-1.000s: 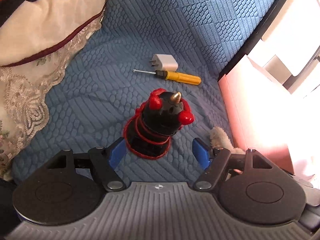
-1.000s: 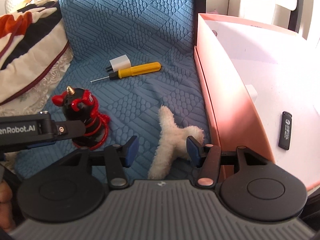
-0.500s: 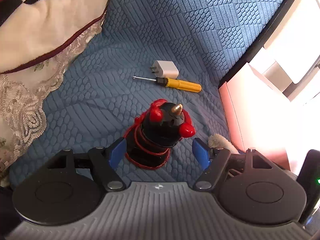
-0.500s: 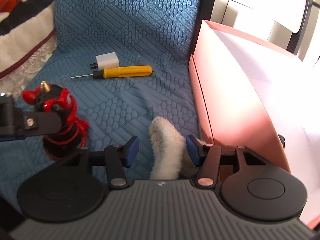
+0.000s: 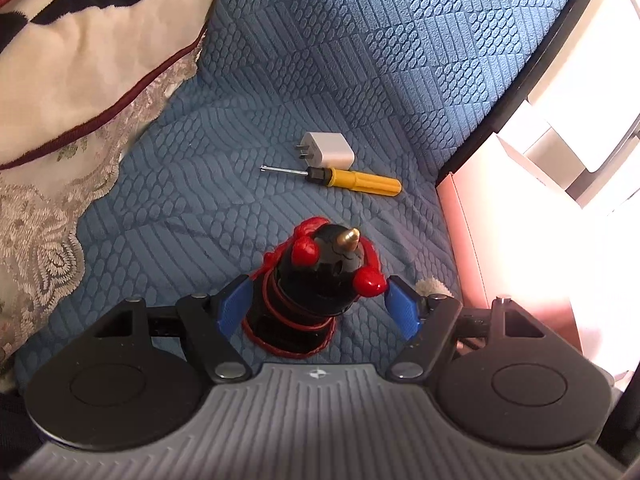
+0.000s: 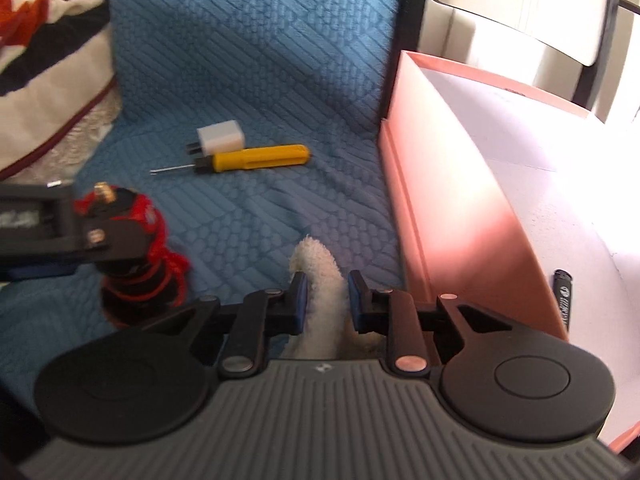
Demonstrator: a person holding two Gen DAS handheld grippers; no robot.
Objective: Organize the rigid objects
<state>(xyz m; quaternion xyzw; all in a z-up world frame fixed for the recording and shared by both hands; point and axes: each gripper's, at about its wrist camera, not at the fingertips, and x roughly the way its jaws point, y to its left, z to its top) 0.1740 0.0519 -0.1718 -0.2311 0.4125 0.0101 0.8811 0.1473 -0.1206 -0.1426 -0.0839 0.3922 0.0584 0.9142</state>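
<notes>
The right gripper (image 6: 324,294) is closing its fingers on the fluffy white toy (image 6: 320,280) at lower centre, beside the pink box (image 6: 460,220). The left gripper (image 5: 320,304), fingers apart, straddles the black-and-red mini tripod (image 5: 316,280) without touching; it should centre itself before squeezing.

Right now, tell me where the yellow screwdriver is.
In both wrist views the yellow screwdriver lies flat on the blue cover, right beside the white charger, beyond the black-and-red toy and left of the pink box.
</notes>
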